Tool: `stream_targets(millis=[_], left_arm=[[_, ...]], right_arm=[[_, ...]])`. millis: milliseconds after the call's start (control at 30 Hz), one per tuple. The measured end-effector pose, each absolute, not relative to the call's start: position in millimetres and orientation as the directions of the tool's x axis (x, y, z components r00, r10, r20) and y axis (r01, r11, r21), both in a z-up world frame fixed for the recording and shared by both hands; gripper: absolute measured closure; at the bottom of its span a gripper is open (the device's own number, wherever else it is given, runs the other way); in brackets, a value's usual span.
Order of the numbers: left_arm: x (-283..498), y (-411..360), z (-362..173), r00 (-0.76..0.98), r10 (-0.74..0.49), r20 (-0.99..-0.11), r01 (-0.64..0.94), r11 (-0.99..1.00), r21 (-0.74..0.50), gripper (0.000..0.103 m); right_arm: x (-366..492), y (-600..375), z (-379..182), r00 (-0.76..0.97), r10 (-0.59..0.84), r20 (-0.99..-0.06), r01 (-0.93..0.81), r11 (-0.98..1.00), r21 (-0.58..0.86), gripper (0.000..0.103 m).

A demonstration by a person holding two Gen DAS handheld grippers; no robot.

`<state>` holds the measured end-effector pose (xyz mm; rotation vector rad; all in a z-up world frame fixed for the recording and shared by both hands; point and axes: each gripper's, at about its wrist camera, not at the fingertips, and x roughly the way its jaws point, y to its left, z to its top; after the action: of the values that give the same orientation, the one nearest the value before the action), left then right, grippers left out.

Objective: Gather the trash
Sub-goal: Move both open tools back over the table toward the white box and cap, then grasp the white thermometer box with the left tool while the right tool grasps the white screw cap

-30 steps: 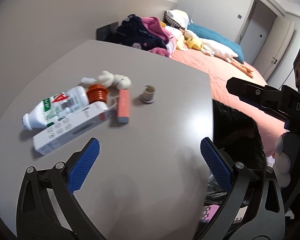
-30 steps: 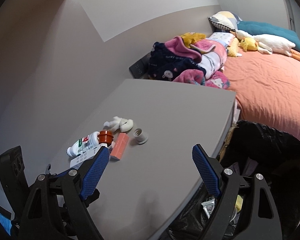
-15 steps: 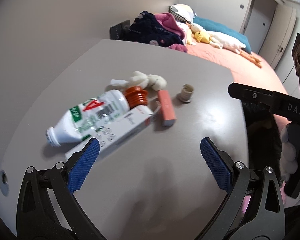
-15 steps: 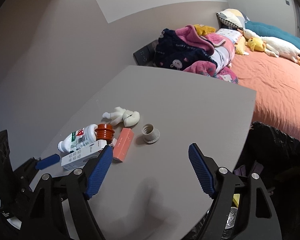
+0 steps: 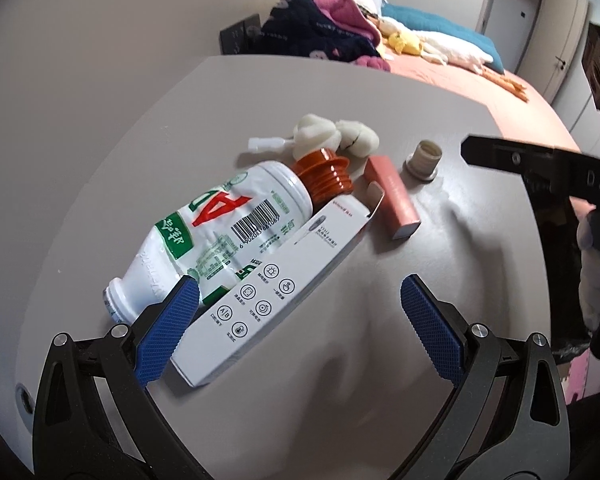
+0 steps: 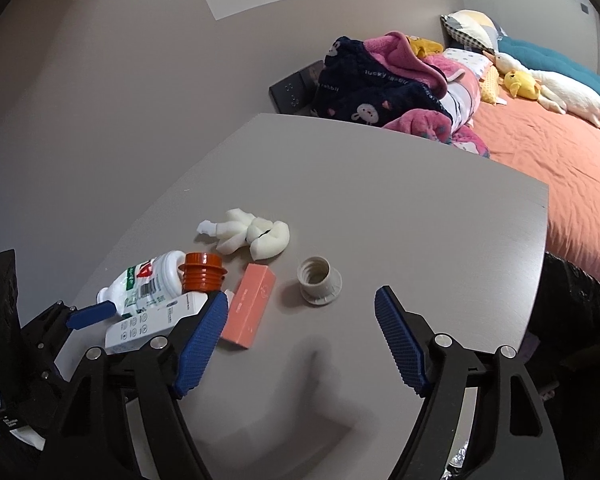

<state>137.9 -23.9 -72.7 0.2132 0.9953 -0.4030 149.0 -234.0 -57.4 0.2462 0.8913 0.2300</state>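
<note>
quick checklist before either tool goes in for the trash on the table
1. Left tool open: ok, pads wide apart with nothing pressed between them.
2. Right tool open: ok, its jaws have just been closing a little, but nothing is between them.
3. Trash within the left tool's line: ok, the white carton lies at its left pad, beside the crushed bottle.
4. Pieces apart enough for single picks: not ok, the bottle, orange cap, carton and pink box crowd together; only the grey threaded cap stands alone.
5. Black trash bag open to drop into: cannot tell, only its side shows at the table edge.
</note>
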Motion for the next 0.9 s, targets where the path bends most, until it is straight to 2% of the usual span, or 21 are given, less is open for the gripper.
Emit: stream_targets(millis=[200,333,600,767,800,833,900], left_arm=[[140.0,-28.5,-84.1,0.428,-0.252,-0.868,0.466,0.884,-0.028,0.011],[141.2,-33.1,-93.0,0.357,-0.298,-0.885,0.489,0.867,-0.094,0.025],[139.4,-41.8,-96.5,0.356,-0.312,-0.881,0.509,0.855,-0.097,0.035],[143.3,-43.2,-94.5,0.366,-0.322,-0.873,0.5,0.859,-0.107,0.054],[143.4,-43.3,-94.0,0.369,-0.322,-0.872,0.496,0.861,-0.108,0.057],[143.4,-43.2,-93.5,0.368,-0.328,-0.87,0.494,0.862,-0.116,0.066],[143.7,-42.9,-92.8,0.361,-0.344,-0.867,0.488,0.862,-0.138,0.07]], right_arm=[[159.6,-231.5,-66.8,0.592,0.29,-0.752,-0.084,0.95,0.3,0.027],[166.8,-232.1,-74.3,0.575,0.292,-0.764,-0.076,0.949,0.305,0.034],[180.9,-231.6,-88.1,0.546,0.299,-0.783,-0.066,0.946,0.316,0.047],[188.2,-227.5,-93.7,0.537,0.291,-0.792,-0.082,0.952,0.294,0.056],[188.9,-227.2,-95.2,0.532,0.295,-0.793,-0.087,0.951,0.295,0.064],[190.2,-226.8,-96.5,0.527,0.302,-0.794,-0.093,0.95,0.299,0.07],[190.5,-227.0,-96.4,0.531,0.303,-0.791,-0.097,0.95,0.298,0.071]])
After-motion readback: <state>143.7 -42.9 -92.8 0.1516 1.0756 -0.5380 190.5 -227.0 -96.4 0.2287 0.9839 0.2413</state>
